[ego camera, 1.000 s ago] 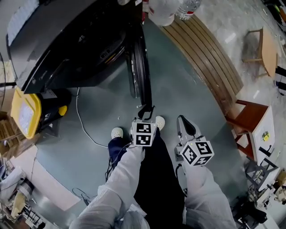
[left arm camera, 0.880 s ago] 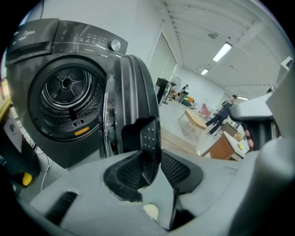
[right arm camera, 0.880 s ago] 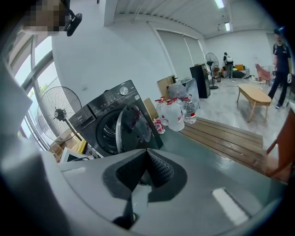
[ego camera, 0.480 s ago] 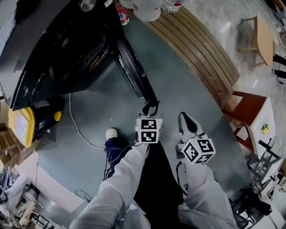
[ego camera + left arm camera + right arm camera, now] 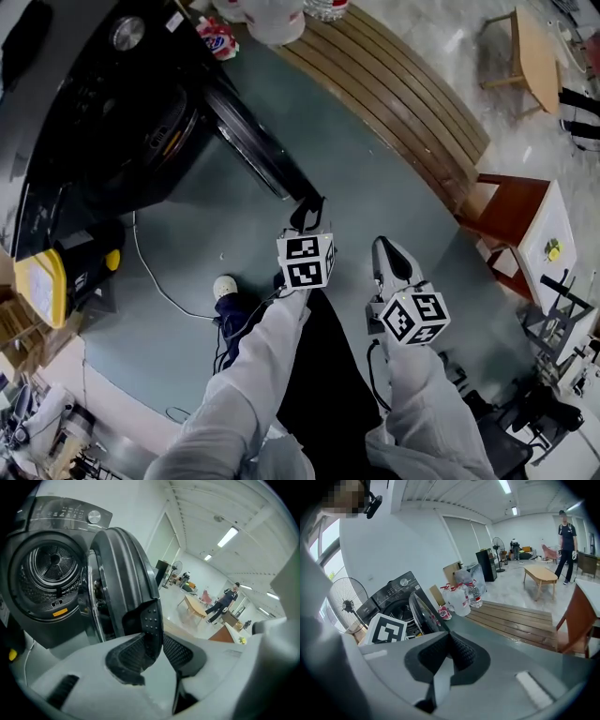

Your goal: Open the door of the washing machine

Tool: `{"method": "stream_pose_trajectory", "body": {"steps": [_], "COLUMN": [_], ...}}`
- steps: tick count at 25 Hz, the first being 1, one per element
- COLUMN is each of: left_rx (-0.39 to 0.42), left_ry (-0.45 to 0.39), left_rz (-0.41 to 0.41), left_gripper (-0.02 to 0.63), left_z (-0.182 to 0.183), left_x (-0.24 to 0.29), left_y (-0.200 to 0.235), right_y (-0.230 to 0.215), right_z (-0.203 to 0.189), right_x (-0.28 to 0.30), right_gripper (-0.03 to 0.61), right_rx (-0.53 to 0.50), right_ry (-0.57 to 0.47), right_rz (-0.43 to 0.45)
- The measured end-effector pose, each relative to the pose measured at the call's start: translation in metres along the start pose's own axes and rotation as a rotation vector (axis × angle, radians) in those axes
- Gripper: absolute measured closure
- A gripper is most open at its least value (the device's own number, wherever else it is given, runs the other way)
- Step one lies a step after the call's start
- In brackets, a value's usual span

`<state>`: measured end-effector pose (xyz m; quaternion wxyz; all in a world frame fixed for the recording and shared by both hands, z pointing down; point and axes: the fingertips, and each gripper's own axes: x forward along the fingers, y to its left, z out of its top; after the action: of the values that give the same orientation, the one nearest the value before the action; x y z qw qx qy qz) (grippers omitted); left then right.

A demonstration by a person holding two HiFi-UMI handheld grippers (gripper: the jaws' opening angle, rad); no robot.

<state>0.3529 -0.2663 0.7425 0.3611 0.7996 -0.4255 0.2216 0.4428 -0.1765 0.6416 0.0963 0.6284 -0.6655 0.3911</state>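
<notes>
From the head view, the dark washing machine (image 5: 103,122) sits at the upper left on a grey-green floor (image 5: 375,178). Its round door (image 5: 251,150) stands swung out from the front, seen edge-on as a dark band running toward the person. The left gripper (image 5: 309,211) meets the free end of that door, while the right gripper (image 5: 387,253) hangs just beside it to the right, apart from the door and touching nothing. A white cable (image 5: 150,272) trails over the floor below the machine, slatted wooden decking (image 5: 412,94) curves along the upper right, and a reddish chair (image 5: 511,211) stands beyond it. In the left gripper view the fingers (image 5: 178,651) are partly closed and clamp the rim of the door (its handle edge, as far as can be made out), with the open drum (image 5: 51,566) bare to the left. In the right gripper view that gripper's fingers (image 5: 462,650) are pressed together with nothing between them. Past them are the machine with its door ajar, white jugs (image 5: 459,602) at the decking's end, and a person (image 5: 567,531) standing far off.
</notes>
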Motion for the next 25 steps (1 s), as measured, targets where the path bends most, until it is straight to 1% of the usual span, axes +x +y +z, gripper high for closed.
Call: {"method": "stream_pose_trajectory", "body": {"steps": [6, 9, 11, 14, 16, 19, 22, 25], "left_rx": [-0.008, -0.003, 0.019, 0.073, 0.097, 0.112, 0.117, 0.136], "left_ry": [-0.011, 0.006, 0.034, 0.110, 0.162, 0.186, 0.155, 0.088], "left_rz": [-0.003, -0.028, -0.069, -0.170, -0.244, -0.341, -0.414, -0.460], "left_gripper": [0.491, 0.494, 0.486, 0.411, 0.379, 0.383, 0.395, 0.412], "left_z": [0.002, 0.004, 0.004, -0.002, -0.007, 0.000, 0.021, 0.051], "left_x": [0.006, 0.008, 0.004, -0.011, -0.031, -0.078, -0.137, -0.203], "left_y": [-0.008, -0.011, -0.015, -0.030, -0.043, -0.059, -0.063, -0.053], "right_y": [-0.013, -0.017, -0.017, -0.011, -0.002, 0.024, 0.058, 0.102], "right_z": [-0.002, 0.001, 0.004, 0.012, 0.021, 0.038, 0.053, 0.063], "right_x": [-0.014, -0.023, -0.031, -0.047, -0.061, -0.082, -0.104, -0.126], "right_gripper": [0.569, 0.569, 0.568, 0.569, 0.569, 0.569, 0.568, 0.569], "right_rx": [0.018, 0.024, 0.033, 0.043, 0.041, 0.035, 0.029, 0.009], "right_ry": [-0.018, -0.035, -0.051, -0.081, -0.100, -0.134, -0.178, -0.217], "right_rz": [-0.014, -0.024, -0.035, -0.054, -0.059, -0.054, -0.049, -0.032]}}
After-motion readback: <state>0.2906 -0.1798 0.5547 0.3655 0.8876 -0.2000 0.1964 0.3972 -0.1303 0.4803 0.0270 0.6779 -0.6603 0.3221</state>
